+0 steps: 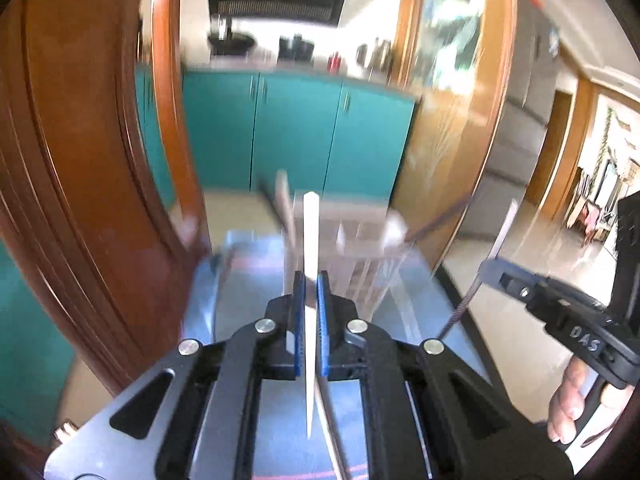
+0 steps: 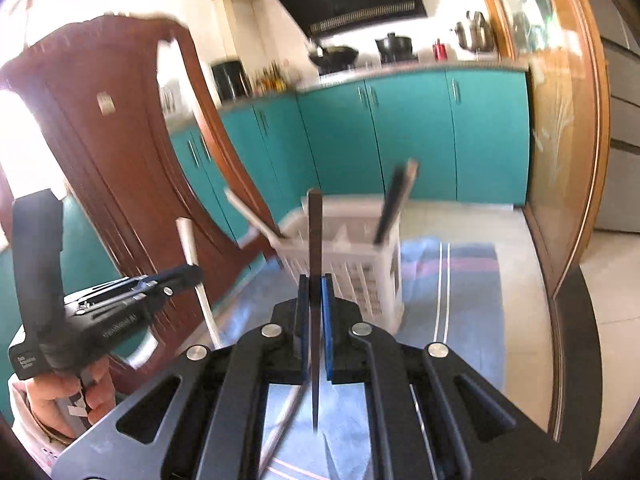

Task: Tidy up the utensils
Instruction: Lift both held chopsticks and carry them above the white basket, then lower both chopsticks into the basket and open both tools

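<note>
My left gripper is shut on a white chopstick that stands upright between the blue pads. It also shows in the right wrist view at the left, held in a hand. My right gripper is shut on a dark chopstick, also upright; it shows in the left wrist view at the right. A white slotted utensil basket stands on a blue cloth just ahead of both grippers; it is blurred in the left wrist view. White sticks and dark sticks lean in its compartments.
A brown wooden door stands at the left and a light wooden door frame at the right. Teal kitchen cabinets with pots on the counter lie behind. A dark table edge runs along the right of the cloth.
</note>
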`<state>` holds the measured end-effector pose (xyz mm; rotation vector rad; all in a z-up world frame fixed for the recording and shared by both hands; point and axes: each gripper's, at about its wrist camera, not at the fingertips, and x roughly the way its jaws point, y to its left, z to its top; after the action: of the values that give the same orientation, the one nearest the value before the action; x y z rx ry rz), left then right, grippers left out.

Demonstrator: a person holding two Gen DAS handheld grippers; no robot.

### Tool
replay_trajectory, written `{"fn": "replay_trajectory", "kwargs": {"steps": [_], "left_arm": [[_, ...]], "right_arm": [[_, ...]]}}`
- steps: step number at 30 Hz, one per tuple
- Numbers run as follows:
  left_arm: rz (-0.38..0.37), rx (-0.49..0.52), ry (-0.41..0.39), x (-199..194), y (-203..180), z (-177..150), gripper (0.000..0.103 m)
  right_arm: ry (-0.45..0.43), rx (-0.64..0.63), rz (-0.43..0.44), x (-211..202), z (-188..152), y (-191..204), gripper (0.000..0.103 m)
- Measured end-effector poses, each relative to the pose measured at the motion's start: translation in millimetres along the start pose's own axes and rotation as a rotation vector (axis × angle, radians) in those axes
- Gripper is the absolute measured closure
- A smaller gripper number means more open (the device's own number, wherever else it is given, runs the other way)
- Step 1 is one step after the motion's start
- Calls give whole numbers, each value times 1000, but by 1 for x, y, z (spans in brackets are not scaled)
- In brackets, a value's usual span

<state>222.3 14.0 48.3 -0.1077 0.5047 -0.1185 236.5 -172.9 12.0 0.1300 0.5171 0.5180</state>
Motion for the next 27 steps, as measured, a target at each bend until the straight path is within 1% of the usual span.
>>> {"fn": "replay_trajectory", "kwargs": {"steps": [1, 4, 6, 7, 9, 10, 11, 13, 14, 16, 18, 20, 22, 24, 27], "left_arm": [[-5, 8, -46, -13, -2, 13, 96], [-15, 15, -149, -30, -6, 50, 96], [-25, -8, -197, -35, -3, 76, 96], [-33, -26, -220, -33, 0, 87, 96], [-31, -64, -253, -30, 5, 100, 96], [-29, -86, -274, -26, 8, 105, 96], [-25, -104, -294, -19, 11, 109, 96], [-12, -118, -324, -8, 14, 110, 96], [-3, -121, -338, 3, 15, 110, 96], [-1, -132, -329, 24, 17, 109, 96], [6, -131, -287, 50, 16, 103, 96], [37, -135, -232, 76, 15, 95, 96], [41, -140, -179, 94, 14, 87, 96], [46, -136, -145, 103, 13, 79, 96], [57, -127, -120, 108, 9, 69, 96]], "right_arm": [[-32, 8, 7, -9, 11, 2, 97], [-121, 19, 21, -23, 47, 5, 97], [-165, 31, 13, -31, 68, 4, 97], [-202, 40, 11, -33, 81, 4, 97], [-255, 58, -4, -35, 96, 0, 97], [-282, 73, -26, -33, 102, -3, 97], [-303, 86, -47, -34, 106, -8, 97], [-356, 114, -92, -24, 111, -19, 96], [-361, 120, -116, -19, 111, -22, 96], [-333, 127, -143, 0, 110, -28, 96], [-276, 138, -144, 27, 102, -34, 96], [-237, 129, -162, 45, 94, -35, 96], [-206, 114, -170, 55, 87, -35, 97], [-193, 95, -162, 58, 82, -30, 97], [-184, 56, -180, 60, 77, -24, 96]]}}
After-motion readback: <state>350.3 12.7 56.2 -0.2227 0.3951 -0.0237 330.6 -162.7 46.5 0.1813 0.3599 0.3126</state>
